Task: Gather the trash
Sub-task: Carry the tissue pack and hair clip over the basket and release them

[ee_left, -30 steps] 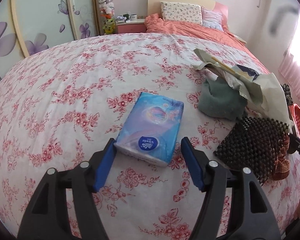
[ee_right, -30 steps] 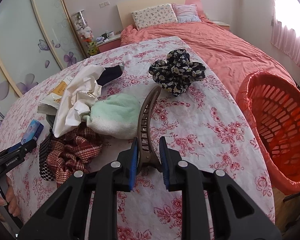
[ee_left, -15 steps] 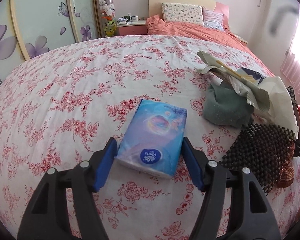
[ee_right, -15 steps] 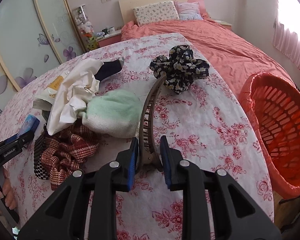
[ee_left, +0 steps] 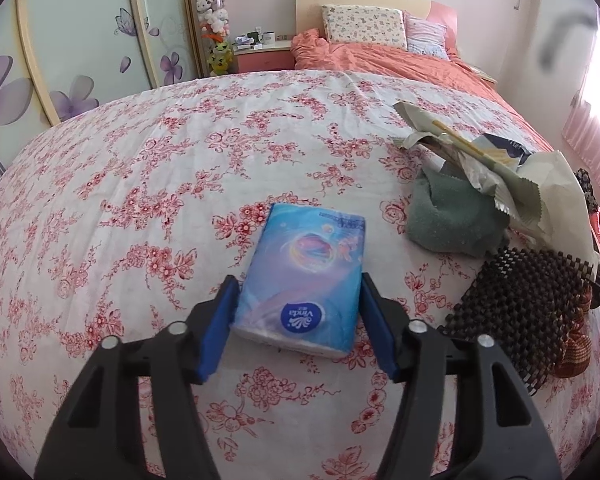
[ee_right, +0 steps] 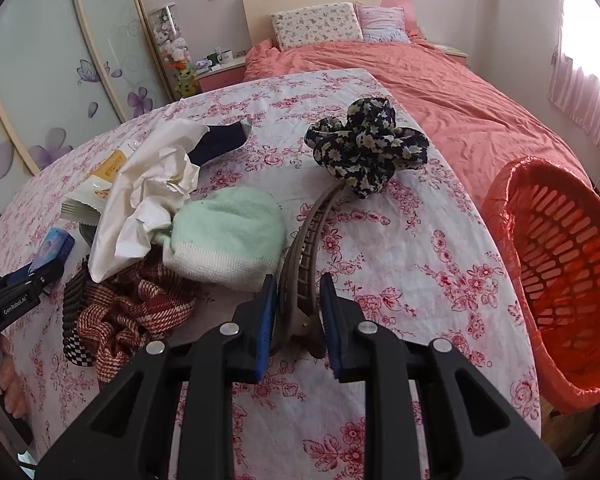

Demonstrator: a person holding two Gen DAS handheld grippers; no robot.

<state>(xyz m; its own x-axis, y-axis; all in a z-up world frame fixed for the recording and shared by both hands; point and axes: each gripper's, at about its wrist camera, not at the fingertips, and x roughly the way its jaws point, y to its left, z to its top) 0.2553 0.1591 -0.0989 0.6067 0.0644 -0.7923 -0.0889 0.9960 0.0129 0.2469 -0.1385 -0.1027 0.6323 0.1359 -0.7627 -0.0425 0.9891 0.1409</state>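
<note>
I'm early in this job — as far as I can see the red basket [ee_right: 556,280] off the desk's right edge holds nothing yet, though its bottom is partly hidden. My left gripper [ee_left: 298,322] has just been closing around the blue tissue pack [ee_left: 304,280], which lies flat on the flowered desk [ee_left: 140,184]; both pads sit against its sides, so I count it gripped but not lifted. My right gripper [ee_right: 298,312] is narrow, clamped on the near end of the brown hair claw [ee_right: 306,256], whose long body runs away toward the dark floral scrunchie [ee_right: 366,148].

Still on the desk and left to sort: the crumpled white paper [ee_right: 148,196], the snack wrapper [ee_right: 96,188] under it, the pale green knit piece [ee_right: 228,236] and the red woven cloth [ee_right: 132,304]. Which of these counts as trash is my call — paper and wrapper surely.
</note>
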